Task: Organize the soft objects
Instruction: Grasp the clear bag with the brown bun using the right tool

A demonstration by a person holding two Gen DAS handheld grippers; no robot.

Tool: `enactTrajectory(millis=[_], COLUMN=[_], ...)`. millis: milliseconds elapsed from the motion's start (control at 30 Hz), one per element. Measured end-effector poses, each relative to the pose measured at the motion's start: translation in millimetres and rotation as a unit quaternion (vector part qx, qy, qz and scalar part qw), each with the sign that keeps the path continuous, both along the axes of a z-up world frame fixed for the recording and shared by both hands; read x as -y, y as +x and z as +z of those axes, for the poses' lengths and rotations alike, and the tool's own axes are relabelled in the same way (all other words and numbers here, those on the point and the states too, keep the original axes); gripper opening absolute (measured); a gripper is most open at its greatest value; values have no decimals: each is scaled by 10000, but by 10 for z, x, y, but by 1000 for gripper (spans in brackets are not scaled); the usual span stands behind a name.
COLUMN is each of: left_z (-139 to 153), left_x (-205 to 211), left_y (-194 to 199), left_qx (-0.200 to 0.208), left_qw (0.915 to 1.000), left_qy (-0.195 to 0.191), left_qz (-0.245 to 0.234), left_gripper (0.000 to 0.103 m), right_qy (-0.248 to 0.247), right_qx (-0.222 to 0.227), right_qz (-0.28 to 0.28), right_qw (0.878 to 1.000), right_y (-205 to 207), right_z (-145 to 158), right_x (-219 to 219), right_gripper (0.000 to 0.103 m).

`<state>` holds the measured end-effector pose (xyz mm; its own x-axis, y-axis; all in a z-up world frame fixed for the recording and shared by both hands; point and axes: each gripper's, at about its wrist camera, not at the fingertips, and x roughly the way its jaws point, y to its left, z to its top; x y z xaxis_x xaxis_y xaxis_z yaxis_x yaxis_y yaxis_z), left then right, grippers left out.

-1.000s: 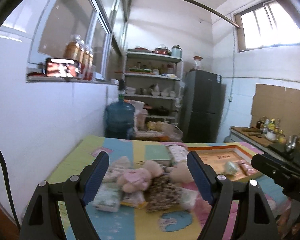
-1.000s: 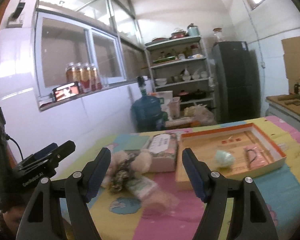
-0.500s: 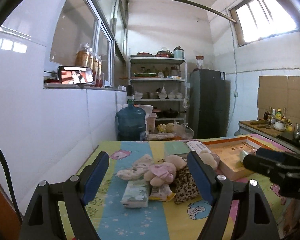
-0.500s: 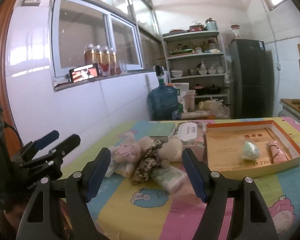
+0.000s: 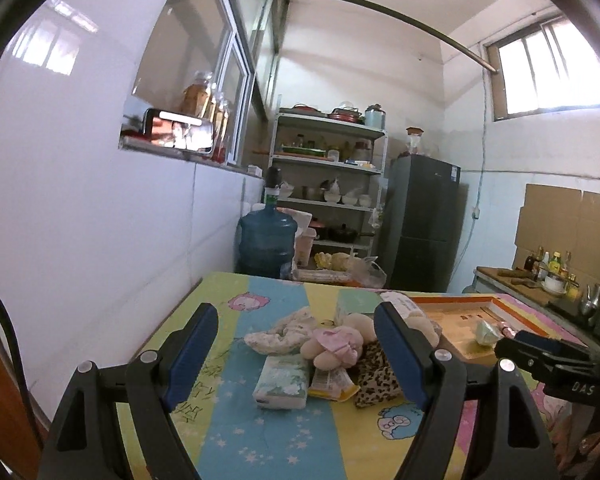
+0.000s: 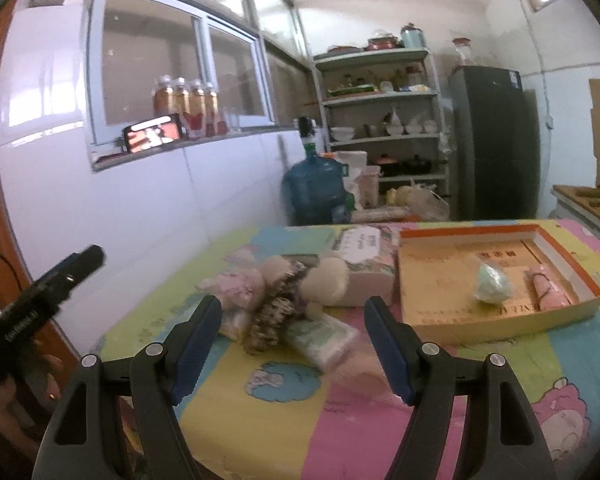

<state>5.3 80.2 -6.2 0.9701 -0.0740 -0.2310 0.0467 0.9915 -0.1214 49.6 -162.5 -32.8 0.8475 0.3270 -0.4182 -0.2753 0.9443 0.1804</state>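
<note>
A pile of soft things lies mid-counter: a pink plush toy (image 5: 332, 344) atop a leopard-print cloth (image 5: 374, 376), a tissue pack (image 5: 282, 382) at its near left, a pale floral cloth (image 5: 280, 332) far left, while an orange-rimmed box (image 6: 496, 276) to the right holds a mint bundle (image 6: 494, 284).

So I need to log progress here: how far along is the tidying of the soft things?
Early. Done: a green bundle and a pink pouch lie in the cardboard tray. In hand: nothing; the left gripper and right gripper have open, empty jaws. Left: the pile of plush toys and tissue packs on the table.
</note>
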Motion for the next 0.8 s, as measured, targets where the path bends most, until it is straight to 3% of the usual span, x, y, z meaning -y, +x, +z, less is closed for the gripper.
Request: enactTrajectory(millis=[133, 433, 800], left_z=[-81, -275, -407], left_x=[30, 169, 85], left_y=[70, 209, 334], left_qx=[-138, -446, -704], left_qw=[9999, 9984, 9970], left_qy=[67, 153, -74], left_qz=[-38, -311, -320], left_gripper=[80, 80, 80], right_qy=[-251, -1377, -1248], right_qx=[-295, -751, -1242], right_qz=[67, 285, 420], right_qw=[9992, 9872, 9835], right_y=[133, 470, 790], right_z=[-177, -609, -850], right_x=[58, 1, 85], right_gripper=[75, 75, 75])
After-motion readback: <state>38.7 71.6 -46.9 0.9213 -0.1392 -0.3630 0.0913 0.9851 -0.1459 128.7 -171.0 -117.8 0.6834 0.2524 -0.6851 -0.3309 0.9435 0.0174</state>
